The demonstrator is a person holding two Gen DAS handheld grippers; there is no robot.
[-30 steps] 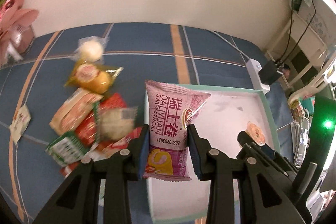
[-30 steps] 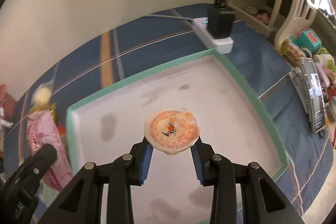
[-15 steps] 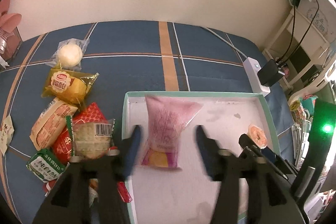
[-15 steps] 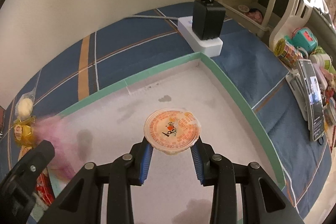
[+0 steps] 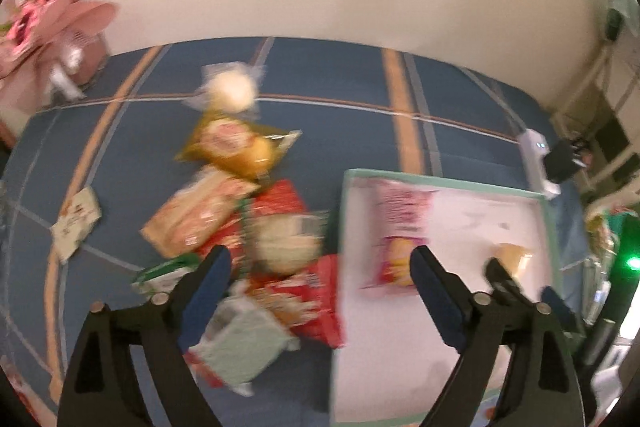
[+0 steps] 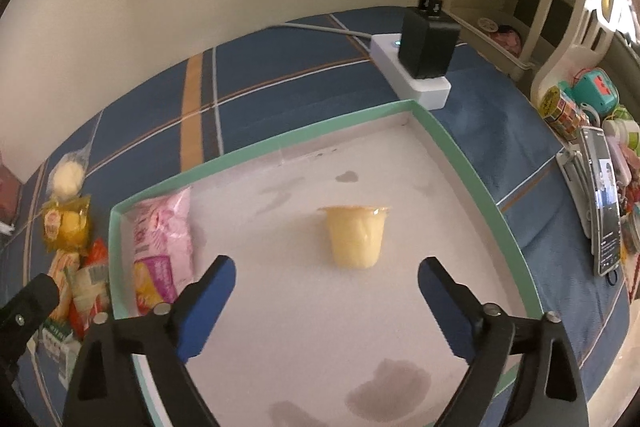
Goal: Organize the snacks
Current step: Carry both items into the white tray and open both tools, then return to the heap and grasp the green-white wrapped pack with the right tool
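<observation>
Mint-green rim marks the tray (image 6: 460,163), sitting on a blue plaid cloth (image 6: 280,83); can't tell if that covers a desk or a bed. 2 snacks lie inside: the pink roll packet (image 6: 162,239) flat against the tray's left wall, and the yellow jelly cup (image 6: 356,239) on its side near the middle. Right tool (image 6: 326,277) hangs over the tray w/ jaws opening, wide apart, nothing pressed; the cup lies free just beyond the tips. Left tool (image 5: 320,267) is also opening, pads clear of everything, hovering over the tray's left edge, w/ the loose pile (image 5: 256,227) partly under its left finger.

Next pick looks like it's from that pile. Best bet: take the top item, the pale round packet (image 5: 286,243), approach straight down w/ jaws wide, pinch the body rather than the crinkly seal so it won't slip, and lift clear before swinging over the rim. Leave room beside the pink packet.

Left view is badly motion-blurred, so labels and packet edges are unreadable. The pile overlaps, so the count is unclear. Tray's near edge is cut off by both tools.
</observation>
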